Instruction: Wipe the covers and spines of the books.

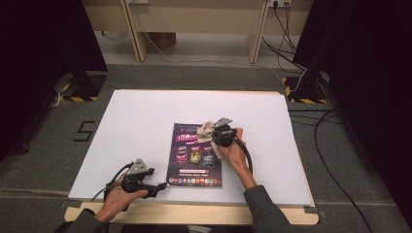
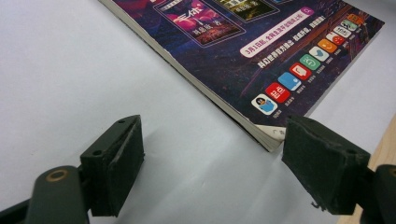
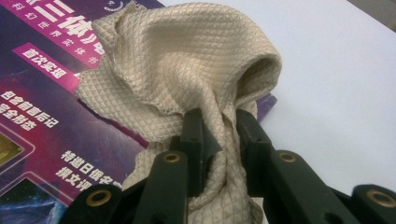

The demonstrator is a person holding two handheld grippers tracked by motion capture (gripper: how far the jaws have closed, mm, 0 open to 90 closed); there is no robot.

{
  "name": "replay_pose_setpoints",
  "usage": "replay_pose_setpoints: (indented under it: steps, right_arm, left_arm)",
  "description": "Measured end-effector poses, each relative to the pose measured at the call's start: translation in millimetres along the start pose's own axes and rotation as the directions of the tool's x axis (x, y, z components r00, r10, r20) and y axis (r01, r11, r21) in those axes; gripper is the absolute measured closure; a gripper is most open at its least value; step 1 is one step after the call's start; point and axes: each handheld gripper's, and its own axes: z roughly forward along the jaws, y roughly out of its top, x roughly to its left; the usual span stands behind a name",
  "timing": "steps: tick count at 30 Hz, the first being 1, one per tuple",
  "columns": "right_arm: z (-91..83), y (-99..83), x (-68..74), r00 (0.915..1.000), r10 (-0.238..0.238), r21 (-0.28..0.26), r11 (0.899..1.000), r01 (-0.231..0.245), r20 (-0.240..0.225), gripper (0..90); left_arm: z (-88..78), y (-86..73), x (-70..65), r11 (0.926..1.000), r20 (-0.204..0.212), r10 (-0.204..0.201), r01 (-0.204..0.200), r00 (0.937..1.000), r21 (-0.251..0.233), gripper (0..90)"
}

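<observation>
A purple magazine [image 1: 196, 154] lies flat on the white table sheet [image 1: 145, 116]. A beige quilted cloth [image 1: 208, 130] is bunched on its upper right part. My right gripper [image 1: 217, 132] is shut on the cloth [image 3: 187, 74]; its pads [image 3: 194, 135] pinch a fold just above the magazine cover [image 3: 37, 93]. My left gripper [image 1: 163, 186] rests low at the magazine's lower left corner. Its jaws stand wide apart with nothing between them, one pad [image 2: 119, 158] on bare sheet and the other pad [image 2: 322, 163] beside the magazine's corner [image 2: 268, 140].
The wooden table edge [image 1: 194, 213] runs along the front, beyond the white sheet. Black stands [image 1: 77, 87] and cables [image 1: 330, 160] lie on the grey floor around the table. Bare white sheet lies left and right of the magazine.
</observation>
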Motion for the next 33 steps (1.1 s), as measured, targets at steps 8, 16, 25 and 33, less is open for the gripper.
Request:
replay_pose_setpoints:
  steps: [8, 16, 25, 33]
  right_arm:
    - [-1.7, 3.1, 16.4, 0.9993, -0.022, -0.006, 1.0, 0.022, -0.03, 75.8]
    - [-0.6, 17.3, 58.4, 0.9882, -0.094, -0.031, 0.995, 0.091, -0.121, 75.7]
    - [-3.6, 24.4, 90.5, 0.9714, -0.162, -0.048, 0.987, 0.156, -0.174, 75.7]
    - [-3.0, 16.4, 58.4, 0.9852, -0.115, -0.025, 0.993, 0.113, -0.127, 75.7]
  left_arm:
    - [-7.1, 5.3, 3.1, 0.9973, 0.014, -0.014, 0.015, 0.9998, -0.072, 18.9]
    - [-9.4, 5.6, 12.6, 0.999, -0.057, -0.034, 0.032, 0.9978, -0.03, 17.8]
    - [-10.5, 4.3, 14.3, 0.9995, -0.078, -0.03, 0.03, 0.9965, -0.008, 18.4]
    - [-11.5, 4.7, 16.8, 0.9992, -0.088, -0.039, 0.039, 0.9953, -0.007, 18.4]
